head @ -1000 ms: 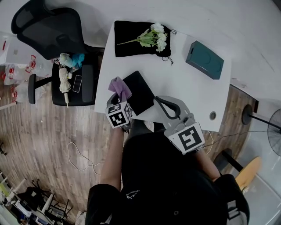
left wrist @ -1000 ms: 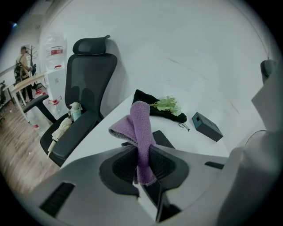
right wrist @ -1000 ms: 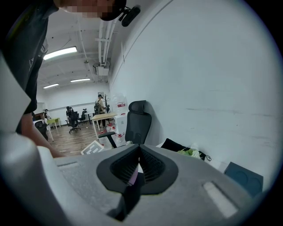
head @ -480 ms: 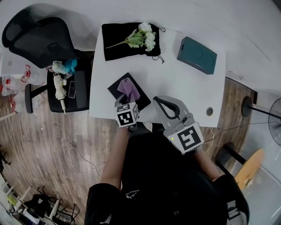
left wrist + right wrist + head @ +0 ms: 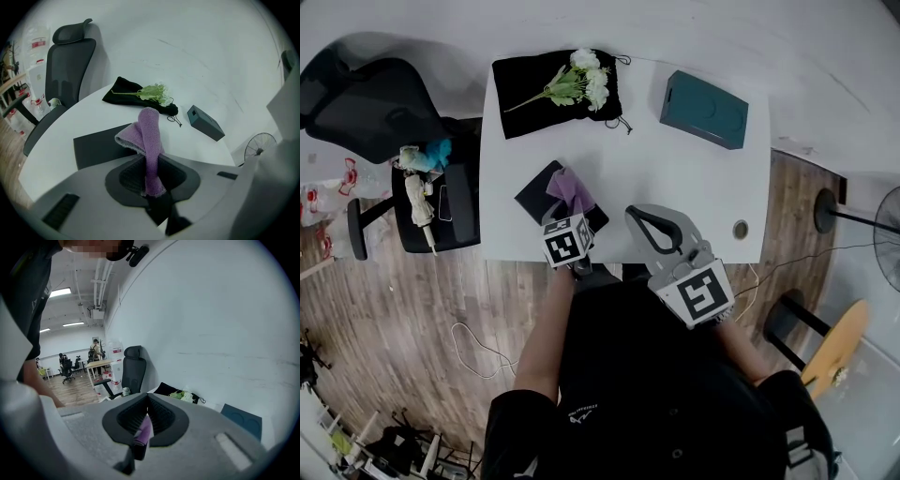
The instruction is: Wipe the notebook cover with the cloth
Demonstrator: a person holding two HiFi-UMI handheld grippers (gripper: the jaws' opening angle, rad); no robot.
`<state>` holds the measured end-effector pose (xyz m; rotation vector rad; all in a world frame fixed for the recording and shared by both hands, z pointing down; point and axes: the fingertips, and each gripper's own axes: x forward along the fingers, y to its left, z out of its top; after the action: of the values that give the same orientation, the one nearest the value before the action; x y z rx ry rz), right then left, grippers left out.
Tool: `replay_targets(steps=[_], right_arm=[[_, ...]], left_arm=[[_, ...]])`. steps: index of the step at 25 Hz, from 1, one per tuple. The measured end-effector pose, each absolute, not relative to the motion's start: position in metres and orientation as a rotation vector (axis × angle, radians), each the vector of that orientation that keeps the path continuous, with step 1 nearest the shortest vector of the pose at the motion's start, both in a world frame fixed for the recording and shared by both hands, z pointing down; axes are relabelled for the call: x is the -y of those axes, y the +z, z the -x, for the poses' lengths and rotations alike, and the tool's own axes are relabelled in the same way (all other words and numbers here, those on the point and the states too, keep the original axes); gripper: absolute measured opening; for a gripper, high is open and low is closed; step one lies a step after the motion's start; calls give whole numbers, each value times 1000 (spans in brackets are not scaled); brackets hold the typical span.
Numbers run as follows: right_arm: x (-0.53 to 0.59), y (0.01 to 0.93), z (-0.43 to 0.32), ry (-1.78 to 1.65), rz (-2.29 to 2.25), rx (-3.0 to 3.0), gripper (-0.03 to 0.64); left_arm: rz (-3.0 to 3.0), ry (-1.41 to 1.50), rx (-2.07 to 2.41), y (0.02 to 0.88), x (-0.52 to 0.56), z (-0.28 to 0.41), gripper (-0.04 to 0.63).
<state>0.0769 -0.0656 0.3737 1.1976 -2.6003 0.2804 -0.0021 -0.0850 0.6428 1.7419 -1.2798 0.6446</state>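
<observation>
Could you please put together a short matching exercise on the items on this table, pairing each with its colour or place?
Things:
1. cloth
2. notebook
3. flowers
4. box

Colour or place:
A. teal
B. lying on the black pouch
C. black, lying flat
D. clamped in the left gripper

Pairs: 1-D, 2-C, 3-B, 4-A

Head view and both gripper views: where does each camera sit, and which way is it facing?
Head view: on the person's head, looking steeply down at the white table; shows torso, left gripper, right gripper.
Left gripper view: rides the left gripper, facing across the notebook toward the flowers; its fingers pinch the purple cloth.
Right gripper view: rides the right gripper, facing the wall and office chair; its fingers meet.
Shared: all show flowers and teal box.
</observation>
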Motion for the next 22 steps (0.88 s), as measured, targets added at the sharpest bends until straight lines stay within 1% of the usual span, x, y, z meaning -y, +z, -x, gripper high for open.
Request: replay_targets(steps=[7, 22], right_arm=[[69, 379, -83, 292, -1192, 2591, 5], [77, 378, -63, 281, -1157, 2614, 5]], left_arm=[[-1714, 682, 1296, 653, 85, 6, 67], [-1694, 685, 1304, 659, 80, 19, 69]])
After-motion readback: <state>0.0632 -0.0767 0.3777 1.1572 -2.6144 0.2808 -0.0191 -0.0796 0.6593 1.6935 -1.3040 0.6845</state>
